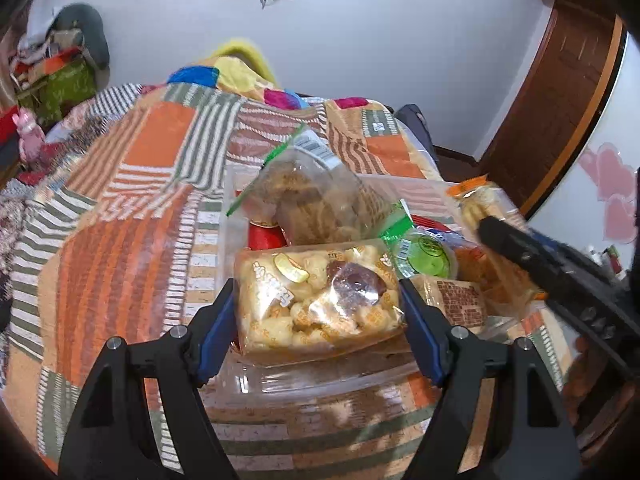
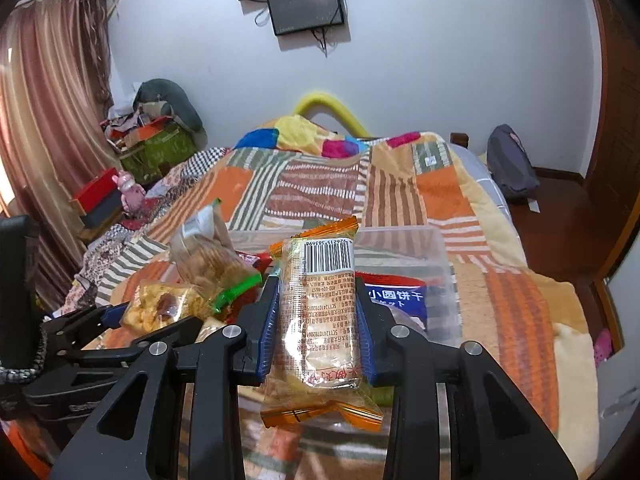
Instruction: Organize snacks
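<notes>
Patchwork quilt point(image 2: 320, 192), orange and striped, spreads across the whole bed, and on it sits the clear plastic bin point(image 2: 400, 236) where the snacks are piling up. Look at that heap: a zip bag of brown biscuits point(image 1: 316, 200) leans tallest at the back, a blue-and-red biscuit packet point(image 2: 396, 292) lies flat inside, and a small green jelly cup point(image 1: 428, 256) is tucked among them. Now both tools are loaded! The left gripper point(image 1: 318, 308) has its jaws set wide around a puffed-snack bag point(image 1: 316, 300), blue pads pressing each side of it, over the near edge of the bin. The right gripper point(image 2: 318, 312) is clamped narrow on a slim cracker pack point(image 2: 320, 312), barcode end pointing away, orange crimp hanging loose at the near end, held above the bin's near side. I'd say the trick here is to place one at a time, carry each pack over an open patch of the bin, lower it flat before letting go, and keep the two tools from crossing, because that leaning biscuit bag looks ready to topple if nudged.
</notes>
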Demonstrator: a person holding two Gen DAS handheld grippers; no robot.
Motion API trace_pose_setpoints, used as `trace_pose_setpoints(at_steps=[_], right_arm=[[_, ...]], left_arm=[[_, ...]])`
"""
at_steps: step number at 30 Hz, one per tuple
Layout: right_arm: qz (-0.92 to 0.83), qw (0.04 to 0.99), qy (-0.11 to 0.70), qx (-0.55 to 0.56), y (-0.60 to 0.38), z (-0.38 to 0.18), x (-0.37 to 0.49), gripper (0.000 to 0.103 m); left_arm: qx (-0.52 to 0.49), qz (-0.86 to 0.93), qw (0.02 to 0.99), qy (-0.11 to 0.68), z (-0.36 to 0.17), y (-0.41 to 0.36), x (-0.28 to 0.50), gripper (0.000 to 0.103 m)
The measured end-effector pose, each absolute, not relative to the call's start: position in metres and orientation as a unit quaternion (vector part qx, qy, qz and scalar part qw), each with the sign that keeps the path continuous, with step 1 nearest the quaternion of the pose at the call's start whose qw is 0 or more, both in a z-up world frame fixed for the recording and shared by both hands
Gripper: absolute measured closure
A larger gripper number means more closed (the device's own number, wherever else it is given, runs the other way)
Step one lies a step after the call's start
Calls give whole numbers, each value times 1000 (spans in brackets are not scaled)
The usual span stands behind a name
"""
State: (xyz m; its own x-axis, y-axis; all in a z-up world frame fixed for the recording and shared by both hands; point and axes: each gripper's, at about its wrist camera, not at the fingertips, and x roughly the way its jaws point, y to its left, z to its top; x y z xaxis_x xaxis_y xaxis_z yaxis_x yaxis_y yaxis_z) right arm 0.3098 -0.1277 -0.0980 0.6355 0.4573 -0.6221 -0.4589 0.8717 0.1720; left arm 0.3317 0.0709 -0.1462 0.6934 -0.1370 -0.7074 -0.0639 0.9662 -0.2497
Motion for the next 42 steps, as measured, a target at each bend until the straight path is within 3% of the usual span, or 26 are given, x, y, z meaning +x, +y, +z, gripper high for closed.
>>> trace_pose_setpoints(at_steps=[11, 27, 30, 32, 35, 42], right_arm=[[247, 904, 348, -5, -139, -92, 298, 64], [278, 939, 201, 13, -183, 19, 179, 62], [281, 942, 183, 17, -186, 26, 161, 50], [277, 946, 168, 15, -186, 28, 150, 36], [261, 953, 154, 9, -184, 27, 139, 24], [237, 961, 141, 8, -181, 23, 131, 6]], left_arm=[[-102, -21, 920, 378, -131, 65, 306, 25], [-60, -15, 983, 174, 16, 45, 164, 25], [-53, -12, 986, 157, 26, 42, 143, 22], [-51, -10, 988, 148, 28, 40, 130, 14], [-50, -9, 989, 141, 29, 40, 116, 7], [-43, 0, 990, 135, 25, 39, 102, 1]])
